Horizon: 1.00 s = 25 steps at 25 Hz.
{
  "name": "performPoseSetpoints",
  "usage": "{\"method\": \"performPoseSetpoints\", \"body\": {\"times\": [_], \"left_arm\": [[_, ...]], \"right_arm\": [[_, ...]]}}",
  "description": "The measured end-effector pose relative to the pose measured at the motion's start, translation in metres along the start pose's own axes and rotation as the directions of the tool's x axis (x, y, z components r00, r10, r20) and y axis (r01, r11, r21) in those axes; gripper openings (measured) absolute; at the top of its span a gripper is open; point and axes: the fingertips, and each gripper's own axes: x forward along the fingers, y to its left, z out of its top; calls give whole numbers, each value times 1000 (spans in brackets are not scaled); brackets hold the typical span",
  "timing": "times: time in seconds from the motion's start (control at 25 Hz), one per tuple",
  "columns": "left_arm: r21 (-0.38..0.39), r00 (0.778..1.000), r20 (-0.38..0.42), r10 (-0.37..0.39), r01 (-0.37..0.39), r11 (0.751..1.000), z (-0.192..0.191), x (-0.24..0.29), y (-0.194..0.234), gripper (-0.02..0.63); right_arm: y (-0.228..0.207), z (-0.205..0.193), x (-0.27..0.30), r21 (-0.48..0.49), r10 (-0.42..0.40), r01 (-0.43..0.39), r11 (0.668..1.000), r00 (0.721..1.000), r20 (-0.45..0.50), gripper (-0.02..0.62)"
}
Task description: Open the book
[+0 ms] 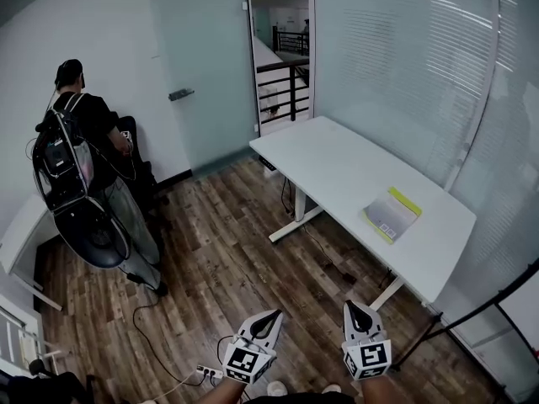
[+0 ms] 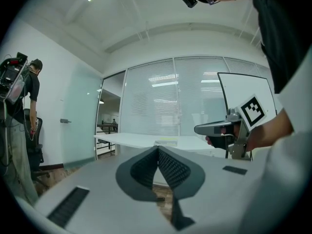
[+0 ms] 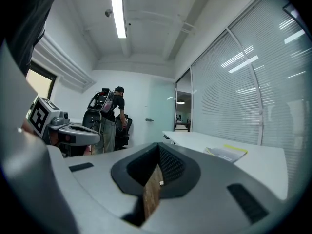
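Note:
The book [image 1: 392, 214] lies closed on the white table [image 1: 337, 167], near its right end; its cover is grey with a yellow-green strip along one edge. Both grippers hang over the wooden floor, well short of the table. My left gripper [image 1: 274, 316] is shut, its jaw tips touching with nothing between them. My right gripper [image 1: 353, 306] is shut and empty too. In the left gripper view the jaws [image 2: 158, 148] meet in front of the distant book [image 2: 167, 142]. In the right gripper view the closed jaws [image 3: 158, 148] point past the book [image 3: 226, 152], which lies to the right.
A person [image 1: 88, 154] with a backpack stands at the far left beside a black chair [image 1: 88, 230]. A power strip [image 1: 210, 374] and cables lie on the floor near my feet. A black stand leg [image 1: 472, 316] slants at the right. Frosted glass walls [image 1: 404, 66] rise behind the table.

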Motion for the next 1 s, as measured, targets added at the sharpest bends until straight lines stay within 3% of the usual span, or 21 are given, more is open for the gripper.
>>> {"method": "performPoseSetpoints", "body": {"times": [0.16,0.32,0.72,0.88,1.0], "left_arm": [[28,1000,-4,-8,8,1000,-2,-4,15,12],[114,1000,-17,-19,21,993,-4,-2,22,12],[98,999,-36,-27,31,995,-14,42,48,12],[102,999,-35,7,-4,995,-1,79,80,12],[100,999,-33,25,-22,995,6,107,100,12]], "right_arm": [[19,1,9,-65,18,-20,998,1000,-16,6],[31,-1,15,-97,27,-30,995,999,-35,6],[2,-12,65,-68,21,-23,997,999,-34,6],[-17,11,103,-89,19,-20,996,1000,-16,6],[-24,8,127,-101,59,-61,993,998,-27,6]]}}
